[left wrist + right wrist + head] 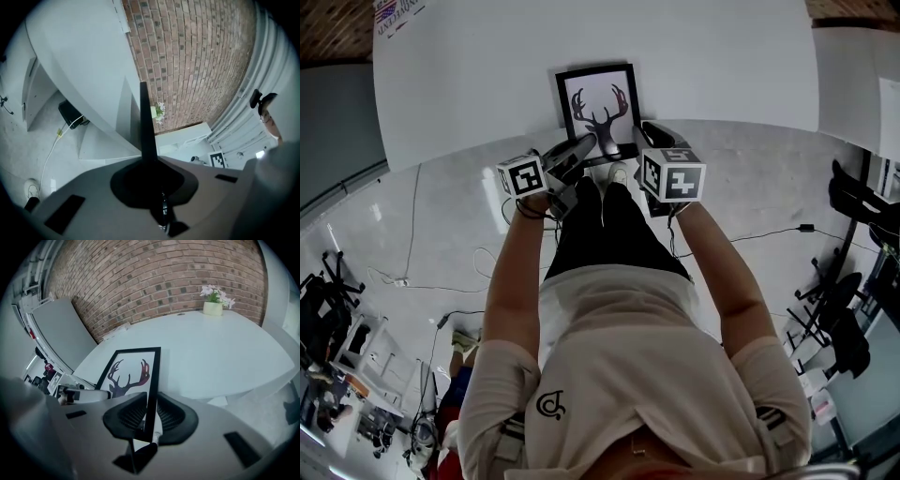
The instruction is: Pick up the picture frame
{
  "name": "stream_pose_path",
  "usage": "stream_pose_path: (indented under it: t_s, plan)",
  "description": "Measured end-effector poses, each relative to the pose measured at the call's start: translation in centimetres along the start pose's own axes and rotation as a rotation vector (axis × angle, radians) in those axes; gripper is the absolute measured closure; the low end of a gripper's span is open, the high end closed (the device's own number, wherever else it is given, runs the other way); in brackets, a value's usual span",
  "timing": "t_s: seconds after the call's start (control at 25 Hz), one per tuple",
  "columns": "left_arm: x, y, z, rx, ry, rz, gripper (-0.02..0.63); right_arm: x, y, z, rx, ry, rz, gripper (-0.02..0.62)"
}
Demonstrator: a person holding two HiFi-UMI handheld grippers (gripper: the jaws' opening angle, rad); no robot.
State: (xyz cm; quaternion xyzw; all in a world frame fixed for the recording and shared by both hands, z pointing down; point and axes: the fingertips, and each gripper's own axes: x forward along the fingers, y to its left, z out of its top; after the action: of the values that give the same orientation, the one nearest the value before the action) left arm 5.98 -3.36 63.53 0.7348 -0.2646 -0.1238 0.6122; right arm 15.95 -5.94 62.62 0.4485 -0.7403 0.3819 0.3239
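Observation:
A black picture frame (598, 103) with a deer-antler print lies at the near edge of the white table (722, 66). My left gripper (584, 146) is at its near left corner. In the left gripper view the frame (145, 124) shows edge-on as a thin black blade rising from between the jaws, and my left gripper (150, 164) is shut on it. My right gripper (652, 133) is at the near right corner. In the right gripper view the frame's (133, 366) right rail runs between the ribbed pads, and my right gripper (151, 417) is closed on it.
A small pot of flowers (213, 305) stands at the far side of the table before a brick wall (140, 277). The person's legs (609, 234) are close to the table edge. Cables (412, 272) run over the pale floor, and dark chairs (853, 281) stand at the right.

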Motion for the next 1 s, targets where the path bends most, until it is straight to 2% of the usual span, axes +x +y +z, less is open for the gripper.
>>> stream_pose_path:
  t_s: [0.12, 0.28, 0.52, 0.64, 0.84, 1.0]
  plan:
    - [0.0, -0.8, 0.0, 0.013, -0.007, -0.003, 0.583, -0.4, 0.0, 0.2, -0.014, -0.008, -0.011, 0.52]
    - [-0.3, -1.3, -0.1, 0.04, -0.009, 0.035, 0.583, -1.5, -0.2, 0.7, -0.037, -0.022, -0.019, 0.523]
    - [-0.7, -3.7, 0.8, 0.082, -0.068, 0.058, 0.583, -3.4, -0.5, 1.4, -0.043, -0.023, -0.016, 0.586]
    - [-0.9, -6.5, 1.8, 0.156, -0.105, 0.093, 0.583, -5.3, 0.3, 2.4, -0.052, -0.044, 0.039, 0.586]
    - [-1.6, -10.8, 5.0, 0.282, -0.177, 0.124, 0.583, -7.6, 1.9, 5.2, -0.128, -0.112, 0.083, 0.588]
    - [-2.4, -13.7, 8.0, 0.394, -0.228, 0.17, 0.583, -9.6, 3.8, 8.6, -0.171, -0.211, 0.143, 0.588]
